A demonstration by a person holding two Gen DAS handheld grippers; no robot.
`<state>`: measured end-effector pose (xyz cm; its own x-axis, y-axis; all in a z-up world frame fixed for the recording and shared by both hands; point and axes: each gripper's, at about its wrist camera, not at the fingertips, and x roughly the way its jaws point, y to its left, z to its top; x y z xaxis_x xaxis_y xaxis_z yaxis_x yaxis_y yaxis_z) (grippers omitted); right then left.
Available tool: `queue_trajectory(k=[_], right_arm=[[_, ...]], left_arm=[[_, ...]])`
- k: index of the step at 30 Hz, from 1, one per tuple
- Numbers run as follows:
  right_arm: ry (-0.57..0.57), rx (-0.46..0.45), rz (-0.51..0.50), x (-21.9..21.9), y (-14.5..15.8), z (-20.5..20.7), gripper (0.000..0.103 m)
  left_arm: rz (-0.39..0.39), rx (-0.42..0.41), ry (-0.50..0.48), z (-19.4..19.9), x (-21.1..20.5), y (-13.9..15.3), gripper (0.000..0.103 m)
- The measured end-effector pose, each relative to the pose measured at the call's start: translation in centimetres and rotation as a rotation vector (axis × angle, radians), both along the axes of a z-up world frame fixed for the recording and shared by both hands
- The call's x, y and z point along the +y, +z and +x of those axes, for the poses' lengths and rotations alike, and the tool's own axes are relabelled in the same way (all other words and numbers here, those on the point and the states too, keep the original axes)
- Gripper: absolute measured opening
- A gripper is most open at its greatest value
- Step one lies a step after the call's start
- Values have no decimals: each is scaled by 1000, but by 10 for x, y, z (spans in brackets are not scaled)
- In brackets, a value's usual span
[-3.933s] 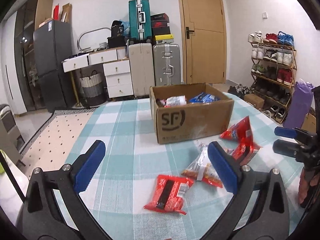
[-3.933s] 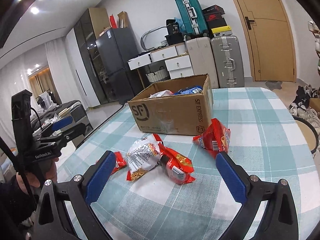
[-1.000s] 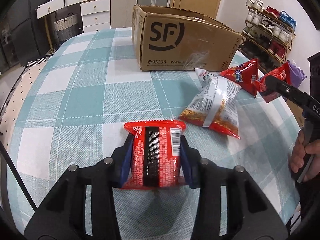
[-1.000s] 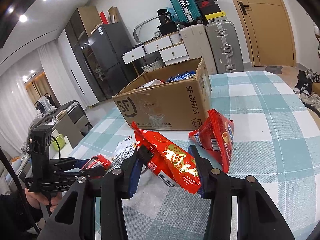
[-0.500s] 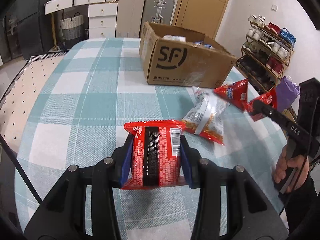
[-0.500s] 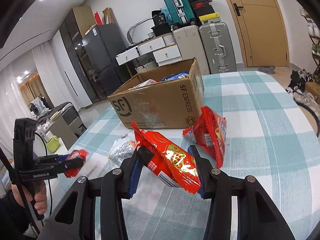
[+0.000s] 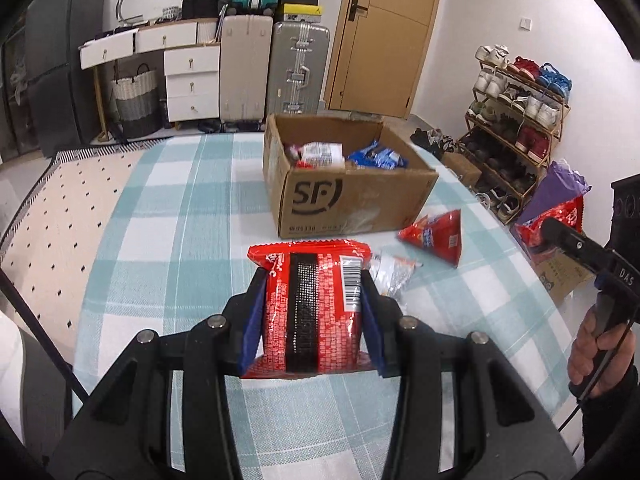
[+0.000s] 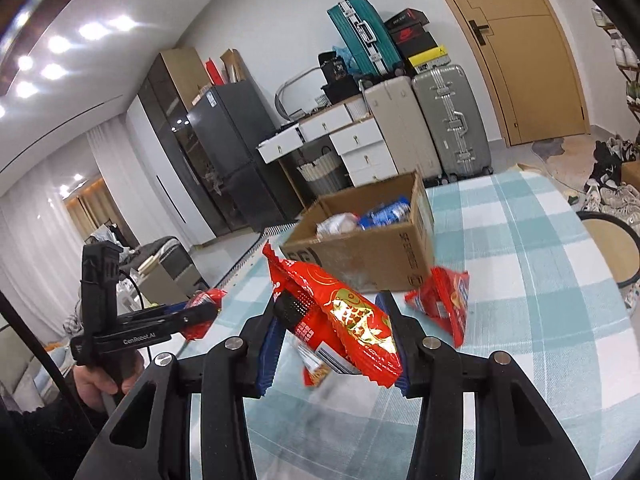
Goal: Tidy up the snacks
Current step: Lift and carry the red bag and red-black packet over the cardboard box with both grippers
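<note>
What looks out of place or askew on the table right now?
Nothing is spilled or torn. Two snacks are still outside the cardboard box: a red triangular packet standing beside it and a clear-wrapped packet lying flat. Each tongs grips a red packet, the right one tilted.

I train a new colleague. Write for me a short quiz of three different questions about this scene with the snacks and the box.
1. True or false: the left gripper is shut on a red packet with a black stripe.
2. What does the right gripper hold?
3. Where is the triangular red bag? A) inside the cardboard box B) on the checked tablecloth beside the box C) on the floor

Key: 1 true; 2 a red packet with a gold picture; 3 B.
</note>
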<state>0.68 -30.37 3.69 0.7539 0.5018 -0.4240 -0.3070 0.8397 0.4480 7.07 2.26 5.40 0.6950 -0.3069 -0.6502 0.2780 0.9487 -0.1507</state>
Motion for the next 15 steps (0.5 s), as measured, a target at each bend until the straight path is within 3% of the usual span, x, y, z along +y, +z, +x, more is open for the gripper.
queue_trajectory(k=[15], right_arm=[[85,-108,-31,15,114,18,46]], left_arm=[[18,-97,-48,26,-16,111,40]])
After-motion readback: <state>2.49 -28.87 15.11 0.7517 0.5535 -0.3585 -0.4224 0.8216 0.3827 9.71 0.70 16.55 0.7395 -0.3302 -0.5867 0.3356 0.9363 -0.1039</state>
